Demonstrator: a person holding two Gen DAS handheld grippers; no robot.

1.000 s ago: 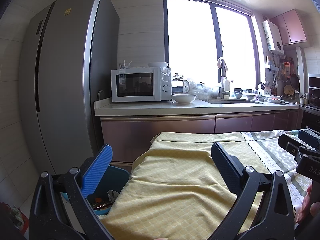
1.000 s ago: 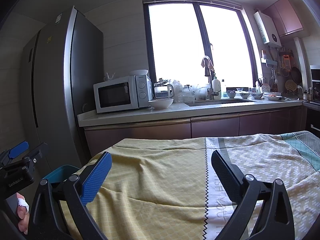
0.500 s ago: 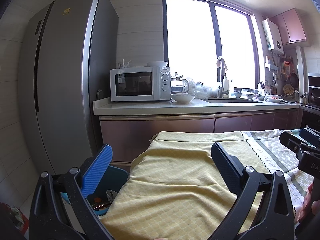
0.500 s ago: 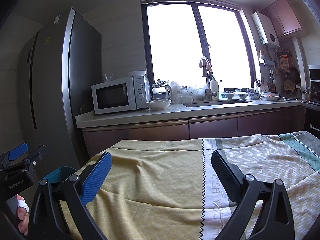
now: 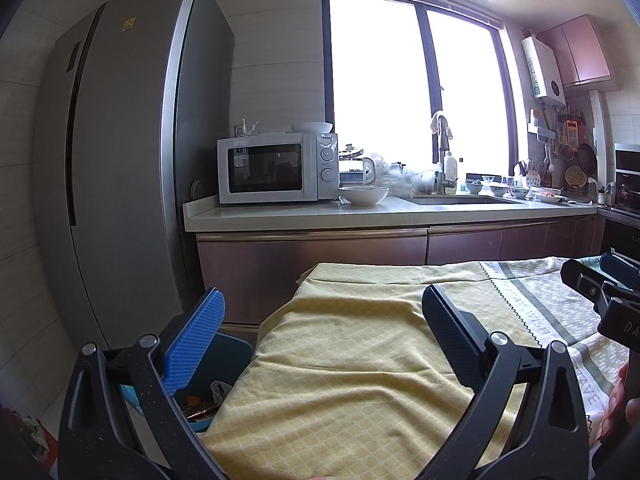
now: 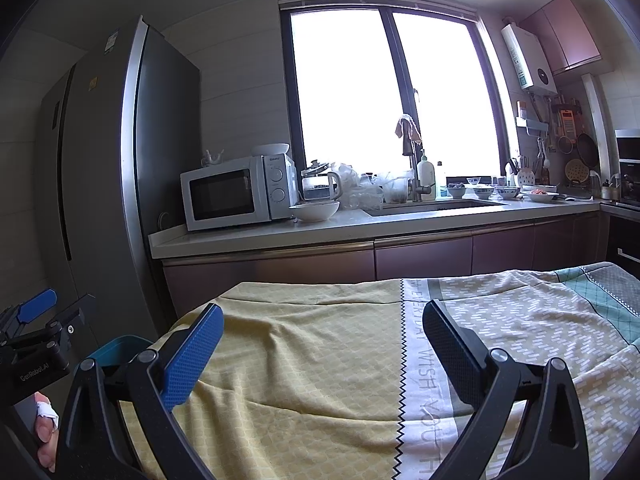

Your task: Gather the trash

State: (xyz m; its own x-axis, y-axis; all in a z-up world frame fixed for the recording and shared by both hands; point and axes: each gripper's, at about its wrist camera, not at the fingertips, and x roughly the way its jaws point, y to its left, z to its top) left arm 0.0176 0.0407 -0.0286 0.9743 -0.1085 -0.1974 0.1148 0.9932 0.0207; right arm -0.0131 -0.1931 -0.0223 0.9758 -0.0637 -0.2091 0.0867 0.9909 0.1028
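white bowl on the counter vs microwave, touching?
Apart. The right wrist view shows bare counter between the white bowl and the microwave; the left wrist view shows the same gap.

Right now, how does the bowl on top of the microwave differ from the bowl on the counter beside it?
The bowl on top of the microwave sits high, toward the microwave's right side; the bowl on the counter rests low on the countertop, just right of the microwave. The counter bowl looks wider. Both are white and upright; their contents cannot be seen.
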